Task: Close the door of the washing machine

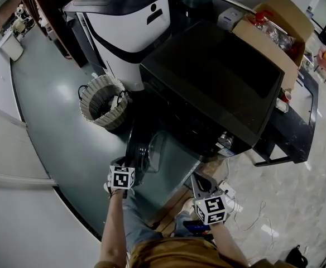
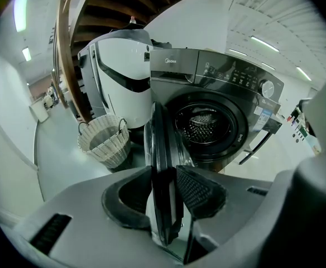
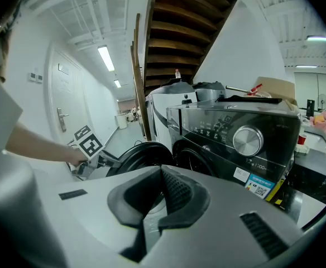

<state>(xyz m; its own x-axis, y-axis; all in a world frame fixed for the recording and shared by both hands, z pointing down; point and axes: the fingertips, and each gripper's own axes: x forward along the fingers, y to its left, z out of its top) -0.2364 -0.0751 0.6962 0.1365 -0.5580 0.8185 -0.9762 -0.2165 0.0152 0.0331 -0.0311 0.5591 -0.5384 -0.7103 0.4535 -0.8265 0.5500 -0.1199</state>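
The dark front-loading washing machine [image 1: 207, 77] stands with its round door [image 1: 146, 149] swung open toward me. Its steel drum [image 2: 205, 124] shows through the opening. My left gripper [image 1: 132, 166] is at the door's free edge. In the left gripper view the door rim [image 2: 164, 144] stands edge-on between the pads, and my left gripper [image 2: 166, 202] is shut on it. My right gripper [image 1: 198, 182] hangs in front of the machine's lower right corner, apart from the door. In the right gripper view my right gripper [image 3: 162, 175] is shut with nothing in it, and the door [image 3: 143, 155] lies beyond it.
A wicker basket [image 1: 102, 102] sits on the floor left of the door, below a tall white appliance [image 1: 129, 21]. A cardboard box [image 1: 274, 32] stands behind the machine. White cables [image 1: 247, 211] lie on the floor at the right. A wall runs along the left.
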